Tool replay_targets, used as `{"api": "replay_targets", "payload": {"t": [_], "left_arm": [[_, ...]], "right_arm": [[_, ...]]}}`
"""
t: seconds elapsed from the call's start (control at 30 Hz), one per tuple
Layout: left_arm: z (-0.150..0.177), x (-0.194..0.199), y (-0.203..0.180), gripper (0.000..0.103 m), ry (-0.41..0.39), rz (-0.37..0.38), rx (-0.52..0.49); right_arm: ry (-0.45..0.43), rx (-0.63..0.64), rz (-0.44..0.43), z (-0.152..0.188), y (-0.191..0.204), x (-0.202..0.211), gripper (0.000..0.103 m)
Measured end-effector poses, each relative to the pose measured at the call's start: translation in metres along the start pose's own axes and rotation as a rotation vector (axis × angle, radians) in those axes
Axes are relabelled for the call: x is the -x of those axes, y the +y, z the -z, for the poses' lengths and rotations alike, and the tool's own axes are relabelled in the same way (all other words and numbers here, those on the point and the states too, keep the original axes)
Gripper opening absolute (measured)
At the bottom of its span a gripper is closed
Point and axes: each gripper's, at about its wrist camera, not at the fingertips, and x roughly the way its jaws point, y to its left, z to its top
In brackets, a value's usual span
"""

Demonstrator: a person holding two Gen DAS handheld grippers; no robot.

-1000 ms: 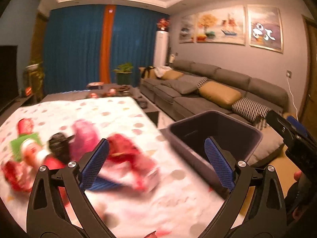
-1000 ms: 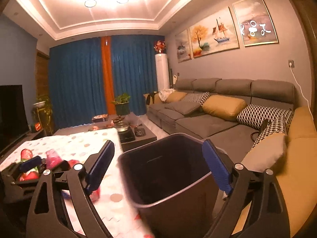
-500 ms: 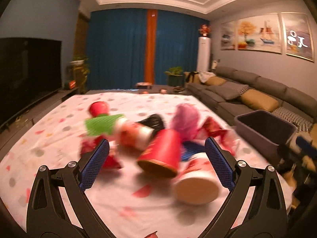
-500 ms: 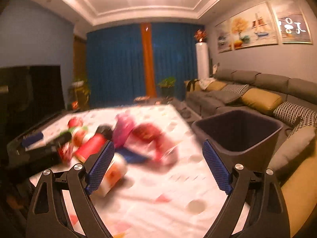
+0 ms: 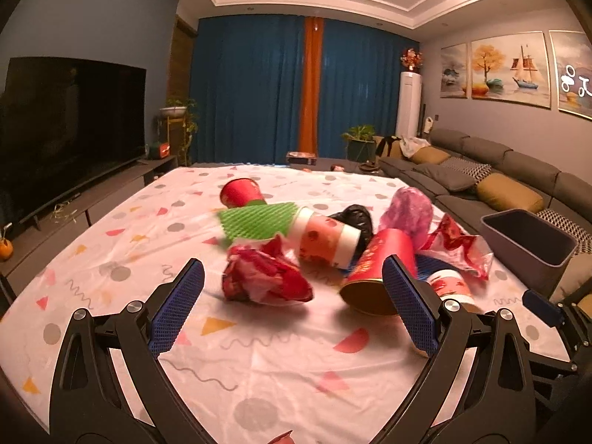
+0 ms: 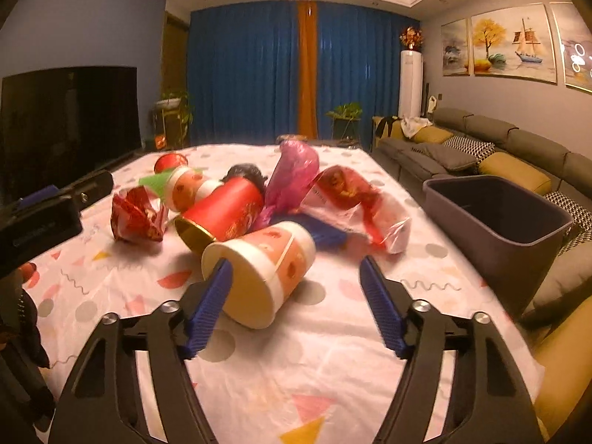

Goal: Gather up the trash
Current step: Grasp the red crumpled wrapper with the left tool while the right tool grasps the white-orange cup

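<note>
Now both views face the trash pile (image 5: 325, 244) on the tablecloth (image 5: 259, 351), no longer the bin (image 6: 495, 218) | right gripper (image 6: 296, 296): jaws have just been narrowing, apart, paper cup (image 6: 262, 270) between them, unpressed | left gripper (image 5: 292, 303): wide apart, empty, short of crumpled red wrapper (image 5: 262, 277).

Both wrist cameras look low across the table (image 5: 111, 259) toward the curtains (image 5: 255, 88) at twelve o'clock, close to the trash pile (image 6: 236, 207). They share pile, bin (image 6: 492, 218) at two o'clock, sofa.
</note>
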Motion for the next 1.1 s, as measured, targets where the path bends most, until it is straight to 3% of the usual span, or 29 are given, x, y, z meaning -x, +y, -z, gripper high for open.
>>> {"api": "replay_targets", "payload": {"t": [0.27, 0.4, 0.53, 0.6, 0.77, 0.8, 0.83, 0.9, 1.0, 1.1], "left_arm": [[-0.002, -0.016, 0.022, 0.095, 0.024, -0.028, 0.007], [-0.007, -0.034, 0.031, 0.095, 0.07, -0.023, 0.024], [-0.009, -0.05, 0.036, 0.093, 0.109, -0.007, 0.042], [-0.009, -0.06, 0.037, 0.09, 0.141, 0.0, 0.051], [-0.006, -0.082, 0.041, 0.069, 0.239, 0.042, 0.091], [-0.005, -0.085, 0.041, 0.06, 0.257, 0.053, 0.096], [-0.004, -0.087, 0.042, 0.052, 0.268, 0.072, 0.101], [-0.003, -0.087, 0.042, 0.046, 0.269, 0.098, 0.108], [-0.002, -0.086, 0.04, 0.015, 0.279, 0.131, 0.108], [-0.002, -0.083, 0.038, 0.012, 0.276, 0.139, 0.1]], "right_arm": [[0.067, 0.025, 0.009, -0.004, 0.007, -0.02, 0.04], [0.092, 0.035, 0.021, -0.007, 0.007, -0.03, 0.023], [0.103, 0.04, 0.023, -0.004, 0.005, -0.033, 0.016], [0.105, 0.045, 0.028, -0.003, 0.004, -0.034, 0.006], [0.085, 0.026, 0.031, -0.004, -0.002, -0.029, 0.005], [0.084, 0.025, 0.032, -0.004, -0.003, -0.029, 0.004], [0.08, 0.019, 0.034, -0.005, -0.006, -0.027, 0.004], [0.075, 0.011, 0.04, -0.005, -0.009, -0.025, 0.004], [0.069, -0.001, 0.045, -0.006, -0.014, -0.021, 0.004], [0.058, -0.01, 0.048, -0.007, -0.016, -0.015, 0.004]]}}
